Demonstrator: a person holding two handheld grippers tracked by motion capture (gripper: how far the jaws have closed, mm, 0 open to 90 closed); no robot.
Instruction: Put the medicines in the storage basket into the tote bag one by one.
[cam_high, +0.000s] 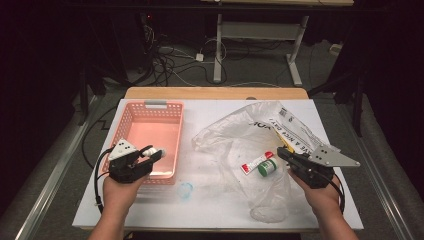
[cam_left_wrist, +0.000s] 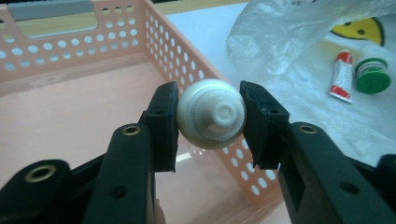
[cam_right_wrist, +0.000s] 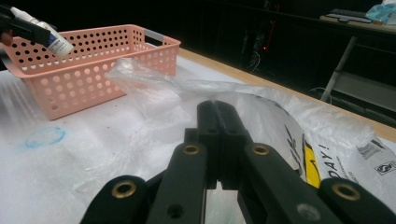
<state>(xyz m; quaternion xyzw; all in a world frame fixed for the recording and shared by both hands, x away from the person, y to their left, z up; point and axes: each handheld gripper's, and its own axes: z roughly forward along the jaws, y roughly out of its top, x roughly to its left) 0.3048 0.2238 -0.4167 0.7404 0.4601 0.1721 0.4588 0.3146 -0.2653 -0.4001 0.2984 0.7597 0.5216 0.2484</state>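
Note:
My left gripper (cam_high: 151, 153) is shut on a small white bottle (cam_high: 156, 151), which it holds over the near right part of the pink perforated basket (cam_high: 150, 107). In the left gripper view the bottle's round white end (cam_left_wrist: 212, 113) sits squeezed between the two black pads, above the basket's floor (cam_left_wrist: 70, 140). My right gripper (cam_high: 283, 153) rests at the right edge of a crumpled clear plastic bag (cam_high: 235, 135). Its jaws (cam_right_wrist: 219, 119) are shut, pad against pad. From the right gripper view the bottle (cam_right_wrist: 50, 41) hangs above the basket (cam_right_wrist: 93, 74).
A red and white tube (cam_high: 256, 162) and a green-capped jar (cam_high: 267, 167) lie on the bag, just left of my right gripper. A small bluish clear lid (cam_high: 186, 190) lies on the white table cover (cam_high: 220, 210) in front of the basket. Printed bag material (cam_high: 300, 132) lies behind.

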